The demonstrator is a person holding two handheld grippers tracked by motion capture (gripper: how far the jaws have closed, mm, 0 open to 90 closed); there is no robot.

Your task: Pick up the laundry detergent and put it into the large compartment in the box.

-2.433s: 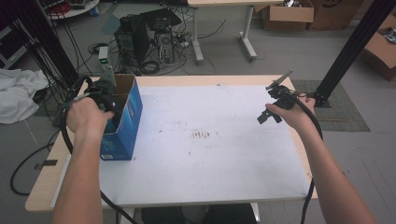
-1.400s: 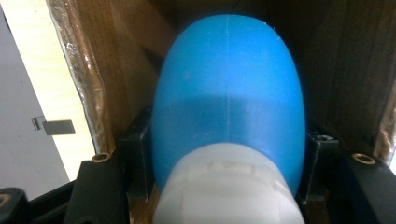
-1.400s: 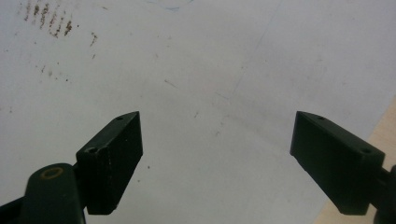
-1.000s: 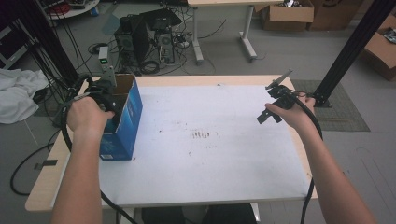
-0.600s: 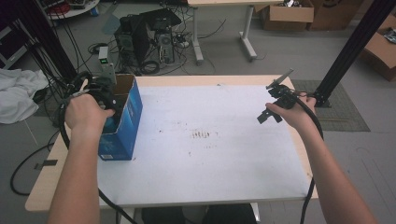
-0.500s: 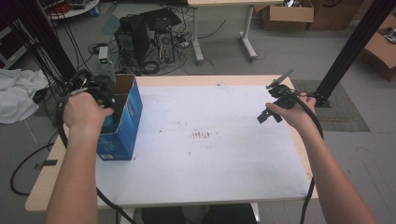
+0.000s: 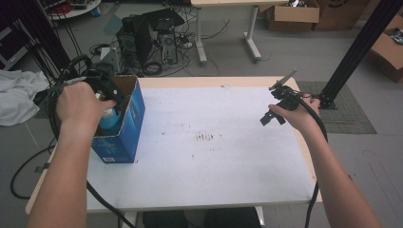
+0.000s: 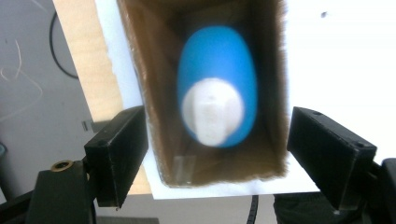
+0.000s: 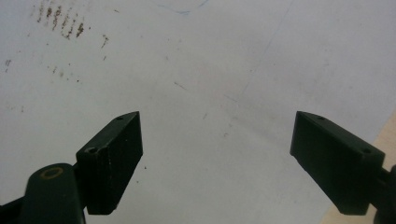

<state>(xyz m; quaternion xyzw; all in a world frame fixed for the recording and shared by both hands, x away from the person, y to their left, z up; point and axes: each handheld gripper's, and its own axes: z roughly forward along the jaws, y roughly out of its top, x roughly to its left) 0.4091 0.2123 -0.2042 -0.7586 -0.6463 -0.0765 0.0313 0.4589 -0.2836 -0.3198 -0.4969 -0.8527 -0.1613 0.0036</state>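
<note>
An open-topped blue cardboard box (image 7: 127, 124) stands upright at the left edge of the white table (image 7: 214, 166). Inside it stands a blue bottle (image 7: 107, 119) with a white cap. My left gripper (image 7: 110, 100) hangs just above the box mouth and points down. In the left gripper view its jaws have just been opening; the left gripper (image 8: 215, 128) is open above the bottle (image 8: 217, 65) and the box (image 8: 154, 70), with no pad touching either. At the right, my right gripper (image 7: 275, 100) hovers over bare table, and the right gripper (image 9: 217, 135) is open and empty.
Brown specks (image 7: 205, 137) mark the table's middle. A black post (image 7: 354, 52) rises past the right far corner. On the floor behind are a computer tower (image 7: 142, 35), cables and cardboard boxes (image 7: 292, 12). A white cloth (image 7: 16, 97) lies left of the table.
My left hand has lifted away from the box top, so the bottle's blue body now shows inside it. The right hand has kept still.
</note>
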